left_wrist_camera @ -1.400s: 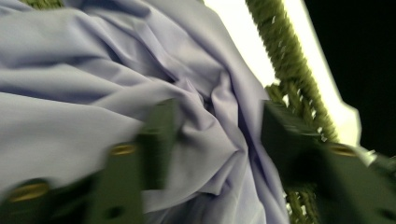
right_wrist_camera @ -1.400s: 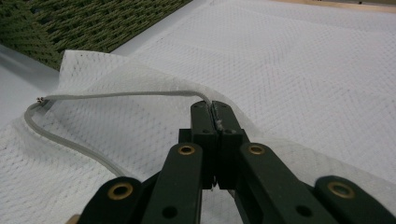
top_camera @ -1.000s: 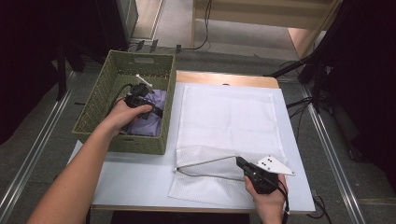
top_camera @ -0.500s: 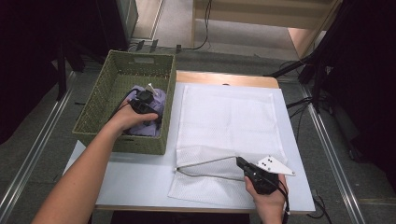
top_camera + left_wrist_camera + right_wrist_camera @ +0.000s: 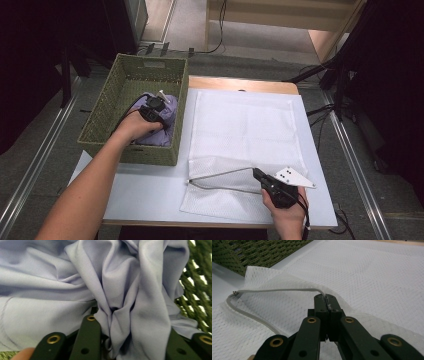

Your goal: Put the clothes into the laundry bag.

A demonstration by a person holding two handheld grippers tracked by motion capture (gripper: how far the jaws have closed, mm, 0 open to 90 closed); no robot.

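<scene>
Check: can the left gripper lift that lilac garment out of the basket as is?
Probably yes: left gripper has just been closing on the lilac garment, fabric bunched between its jaws; the basket is open-topped, nothing above.

place: lab or recording studio | signs: black curtains around – metal floor rails – cables on grey floor – white table

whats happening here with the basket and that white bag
A person works two handheld grippers. The left gripper has just been closing on a lavender garment in the green wicker basket. The right gripper is shut on the zipper edge of a white mesh laundry bag, holding its mouth open on the table.
</scene>
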